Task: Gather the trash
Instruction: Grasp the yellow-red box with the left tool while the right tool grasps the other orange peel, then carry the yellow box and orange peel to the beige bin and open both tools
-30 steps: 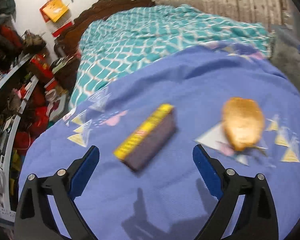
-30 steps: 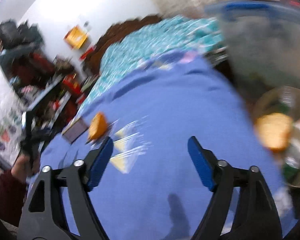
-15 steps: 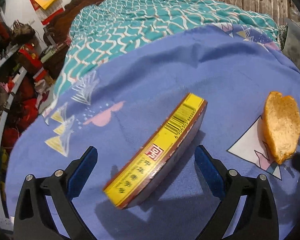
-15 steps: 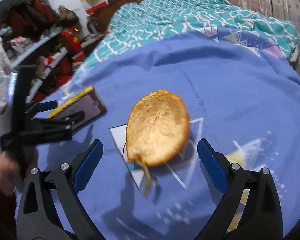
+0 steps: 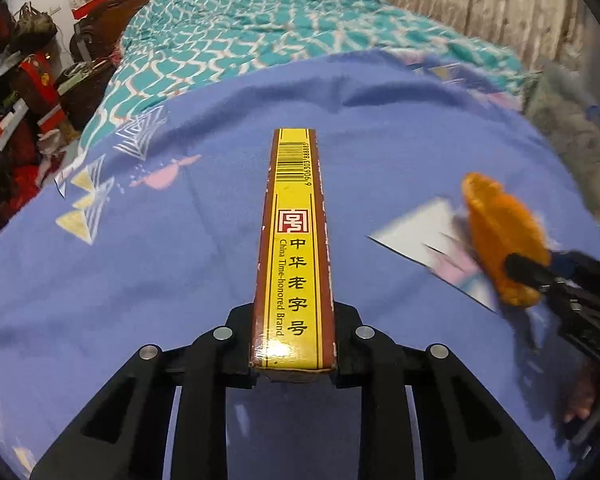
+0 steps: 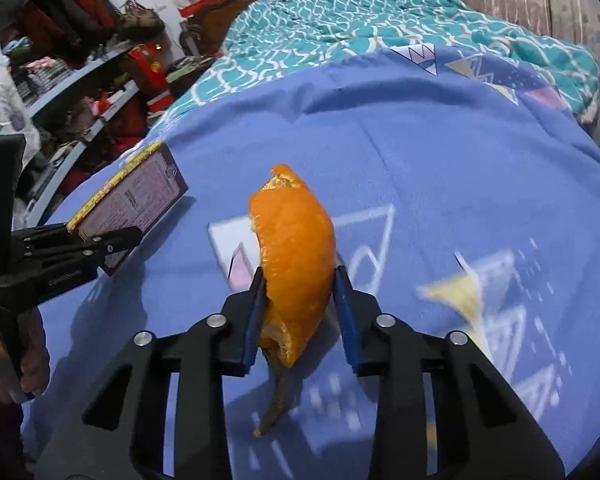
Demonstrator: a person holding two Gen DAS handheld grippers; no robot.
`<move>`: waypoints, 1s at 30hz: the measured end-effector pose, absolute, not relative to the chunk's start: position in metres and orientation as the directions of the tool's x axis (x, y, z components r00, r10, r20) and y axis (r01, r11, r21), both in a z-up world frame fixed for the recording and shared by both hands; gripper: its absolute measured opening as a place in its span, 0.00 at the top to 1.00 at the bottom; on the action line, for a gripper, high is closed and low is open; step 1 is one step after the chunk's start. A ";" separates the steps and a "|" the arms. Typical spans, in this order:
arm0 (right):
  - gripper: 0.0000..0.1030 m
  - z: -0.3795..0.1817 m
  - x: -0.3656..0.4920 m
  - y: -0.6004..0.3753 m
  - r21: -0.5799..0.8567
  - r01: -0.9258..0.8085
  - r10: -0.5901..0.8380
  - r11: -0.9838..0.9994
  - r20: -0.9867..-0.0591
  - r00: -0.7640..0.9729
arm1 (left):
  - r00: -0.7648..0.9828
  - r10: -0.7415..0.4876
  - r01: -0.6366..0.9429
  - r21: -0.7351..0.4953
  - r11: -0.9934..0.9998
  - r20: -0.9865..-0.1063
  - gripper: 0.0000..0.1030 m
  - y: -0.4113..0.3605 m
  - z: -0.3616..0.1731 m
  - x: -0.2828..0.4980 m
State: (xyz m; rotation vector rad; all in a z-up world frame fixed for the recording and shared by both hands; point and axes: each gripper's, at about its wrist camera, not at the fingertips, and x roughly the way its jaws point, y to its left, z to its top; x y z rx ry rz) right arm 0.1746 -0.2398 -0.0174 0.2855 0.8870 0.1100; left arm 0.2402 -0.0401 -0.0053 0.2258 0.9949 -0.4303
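Observation:
My left gripper (image 5: 293,344) is shut on a flat yellow and brown box (image 5: 294,248), gripped by its near end, its narrow yellow edge up and pointing away from me over the blue bedspread (image 5: 140,280). The box also shows at the left of the right wrist view (image 6: 136,200), tilted in the left gripper (image 6: 112,240). My right gripper (image 6: 300,308) is shut on an orange peel (image 6: 296,264), which stands upright between the blue pads. The peel shows at the right of the left wrist view (image 5: 500,236).
A teal patterned quilt (image 5: 280,40) lies bunched at the far end of the bed. Cluttered shelves (image 6: 80,80) stand along the bed's left side. A curtain (image 5: 480,0) hangs behind the bed.
Both grippers moved in and closed: the left one on the box, the right one on the orange peel. Both things were lying free on the bedspread before.

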 end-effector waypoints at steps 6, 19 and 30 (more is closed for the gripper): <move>0.68 -0.014 0.089 -0.250 0.330 -0.033 0.275 0.944 -0.724 0.632 | 0.417 -0.376 0.526 -0.118 0.843 -0.828 0.79 -0.042 0.000 0.141; 0.66 -0.018 -0.059 -0.269 0.361 0.074 0.220 0.930 -0.705 0.674 | 0.310 -0.484 0.663 -0.178 0.727 -0.818 0.78 -0.065 -0.009 -0.012; 0.26 -0.019 -0.066 -0.265 0.334 0.091 0.186 0.938 -0.709 0.680 | 0.363 -0.434 0.643 -0.116 0.757 -0.824 0.39 -0.073 -0.006 -0.018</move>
